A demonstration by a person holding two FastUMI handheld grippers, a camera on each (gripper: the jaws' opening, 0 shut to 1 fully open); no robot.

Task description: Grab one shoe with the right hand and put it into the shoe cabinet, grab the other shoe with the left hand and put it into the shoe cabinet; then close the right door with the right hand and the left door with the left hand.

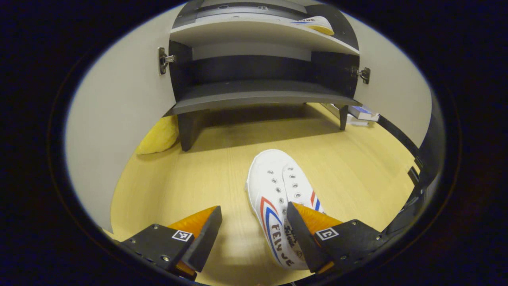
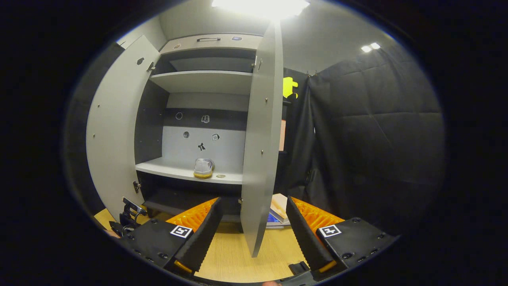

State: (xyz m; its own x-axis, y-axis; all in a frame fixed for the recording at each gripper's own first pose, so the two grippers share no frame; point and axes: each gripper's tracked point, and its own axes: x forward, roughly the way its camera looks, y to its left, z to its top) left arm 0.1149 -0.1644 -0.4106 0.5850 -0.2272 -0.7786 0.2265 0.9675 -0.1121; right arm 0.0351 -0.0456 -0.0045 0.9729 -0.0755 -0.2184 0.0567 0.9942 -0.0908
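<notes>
While my left tongs hang spread apart over the pale wooden floor, the white canvas shoe with red and blue stripes lies there, its side just at the right finger but not clamped. Ahead stands the grey shoe cabinet with both doors open. My right tongs are likewise apart, holding nothing, facing the edge of the open right door. I see the other white shoe with a yellow sole resting on a light shelf inside.
</notes>
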